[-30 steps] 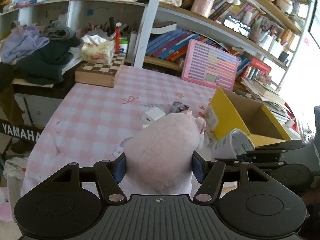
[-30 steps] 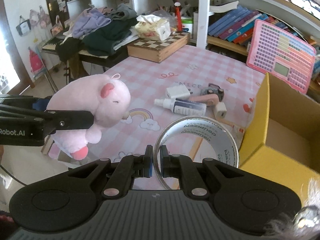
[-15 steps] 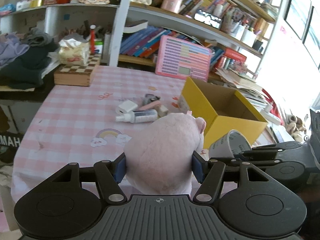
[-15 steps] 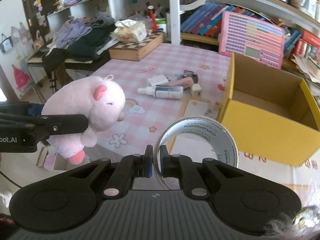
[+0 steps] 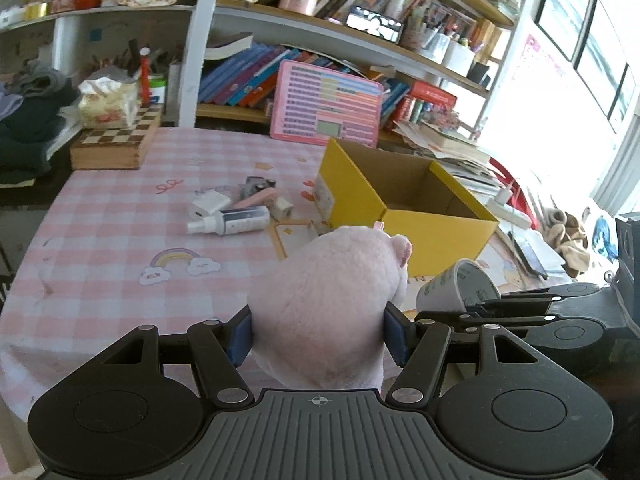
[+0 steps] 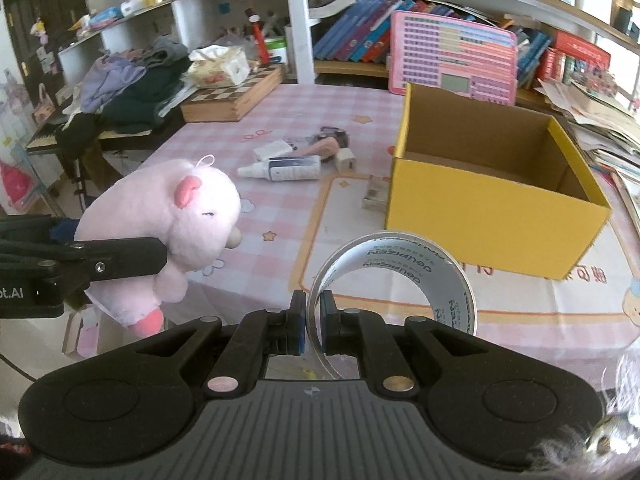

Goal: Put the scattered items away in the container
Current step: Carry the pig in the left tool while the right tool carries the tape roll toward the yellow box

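Observation:
My left gripper (image 5: 318, 328) is shut on a pink plush pig (image 5: 326, 304), held in the air off the table's near edge; the pig also shows in the right wrist view (image 6: 168, 224). My right gripper (image 6: 313, 320) is shut on the wall of a clear tape roll (image 6: 400, 276), which also shows in the left wrist view (image 5: 456, 290). An open yellow cardboard box (image 6: 484, 200) stands on the pink checked table (image 5: 112, 232), ahead and to the right. A spray bottle (image 6: 284, 168), a white charger (image 6: 272, 148) and other small items lie left of the box.
A wooden chessboard box (image 5: 116, 142) with a tissue pack sits at the table's far left. A pink tablet toy (image 5: 326, 104) leans against bookshelves behind the box. A clothes pile (image 6: 132, 88) lies left of the table. A small carton (image 6: 374, 196) lies against the box.
Both grippers have drawn back from the table and turned right, each keeping its hold. The yellow box and small items now appear farther away and more centred.

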Motion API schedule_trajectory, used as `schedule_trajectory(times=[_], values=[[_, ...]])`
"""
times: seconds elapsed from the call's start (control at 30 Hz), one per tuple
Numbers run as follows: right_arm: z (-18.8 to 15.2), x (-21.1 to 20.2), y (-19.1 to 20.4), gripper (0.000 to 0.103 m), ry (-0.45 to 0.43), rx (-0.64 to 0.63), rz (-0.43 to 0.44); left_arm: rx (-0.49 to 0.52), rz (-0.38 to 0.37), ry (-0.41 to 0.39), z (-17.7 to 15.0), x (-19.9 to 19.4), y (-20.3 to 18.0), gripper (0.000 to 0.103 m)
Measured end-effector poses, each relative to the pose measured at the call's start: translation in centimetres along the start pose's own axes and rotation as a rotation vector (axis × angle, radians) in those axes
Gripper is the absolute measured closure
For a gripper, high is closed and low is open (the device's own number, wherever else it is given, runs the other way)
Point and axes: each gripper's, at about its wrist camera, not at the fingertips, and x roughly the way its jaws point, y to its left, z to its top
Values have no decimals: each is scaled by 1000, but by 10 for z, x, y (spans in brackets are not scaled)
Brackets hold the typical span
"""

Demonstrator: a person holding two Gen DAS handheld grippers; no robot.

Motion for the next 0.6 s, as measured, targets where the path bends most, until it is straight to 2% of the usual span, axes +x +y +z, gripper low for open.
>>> schedule_trajectory(times=[0.6], values=[[-19, -18, -34, 96, -1, 102, -96, 81, -102, 33, 8, 25, -30, 39]])
